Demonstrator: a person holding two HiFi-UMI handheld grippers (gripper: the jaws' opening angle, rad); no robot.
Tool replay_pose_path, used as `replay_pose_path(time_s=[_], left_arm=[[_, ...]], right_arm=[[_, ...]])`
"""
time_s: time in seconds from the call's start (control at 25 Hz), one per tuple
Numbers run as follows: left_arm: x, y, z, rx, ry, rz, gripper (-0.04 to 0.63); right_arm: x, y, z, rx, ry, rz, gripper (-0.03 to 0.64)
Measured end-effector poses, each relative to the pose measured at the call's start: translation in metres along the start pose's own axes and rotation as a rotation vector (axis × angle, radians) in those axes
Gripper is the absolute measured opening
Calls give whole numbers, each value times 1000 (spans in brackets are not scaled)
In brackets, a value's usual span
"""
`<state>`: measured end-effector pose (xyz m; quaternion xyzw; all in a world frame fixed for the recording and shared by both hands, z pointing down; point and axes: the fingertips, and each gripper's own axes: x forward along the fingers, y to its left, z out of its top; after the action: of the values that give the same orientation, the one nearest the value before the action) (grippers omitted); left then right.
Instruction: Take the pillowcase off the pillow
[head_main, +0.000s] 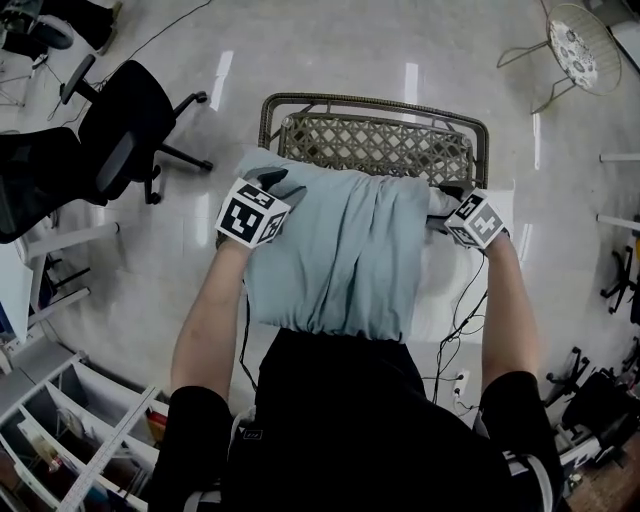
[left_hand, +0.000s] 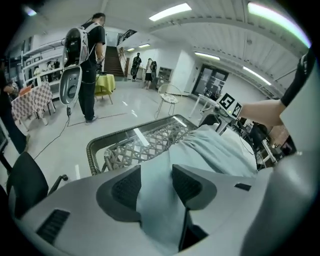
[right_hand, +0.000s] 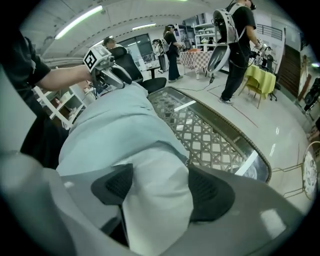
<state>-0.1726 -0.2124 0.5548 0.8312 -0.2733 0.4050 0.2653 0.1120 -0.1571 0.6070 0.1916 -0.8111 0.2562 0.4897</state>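
The pillow (head_main: 445, 285) lies crosswise in front of me, its long axis running left to right over the near edge of the wicker table (head_main: 372, 101), with the near side sagging toward my dark shirt (head_main: 350, 420). The pale blue pillowcase (head_main: 340, 250) covers most of it. The case's mouth faces my right, where a white end of bare pillow sticks out.

The right gripper (right_hand: 157, 185) pinches that white end — the stuffing bulges between the pads and fills the gap. The left gripper (left_hand: 156, 182) sits at the far left corner of the case with its tongs spread. A fold of blue fabric lies between the pads, but I don't see them squeezing it.

The table's lattice top shows just beyond the pillow. The pillow and my own arms are the only things between the two grippers.

A black office chair (head_main: 125, 140) stands well off to the left, and a round wire chair (head_main: 582, 45) is at the far right. White shelving (head_main: 70, 420) sits by my left side, and cables (head_main: 455, 335) trail on the floor under my right arm. In the left gripper view, a person with a backpack rig (left_hand: 85, 55) stands well away across the room.
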Motion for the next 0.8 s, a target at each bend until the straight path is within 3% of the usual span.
replay_pose_path(time_s=[0.12,0.28,0.52,0.8], left_arm=[[11,3,-4,-27,21,4,179],[13,2,-7,10,25,4,11],[4,12,-10,49,19,35,5],[-20,27,-22,-41,-17,3,5]], right_arm=[[8,5,-3,-10,23,28,316],[8,10,-4,-9,29,56,247],[-9,15,-4,26,-30,104,139],[-28,37,4,-1,-65,194,92]])
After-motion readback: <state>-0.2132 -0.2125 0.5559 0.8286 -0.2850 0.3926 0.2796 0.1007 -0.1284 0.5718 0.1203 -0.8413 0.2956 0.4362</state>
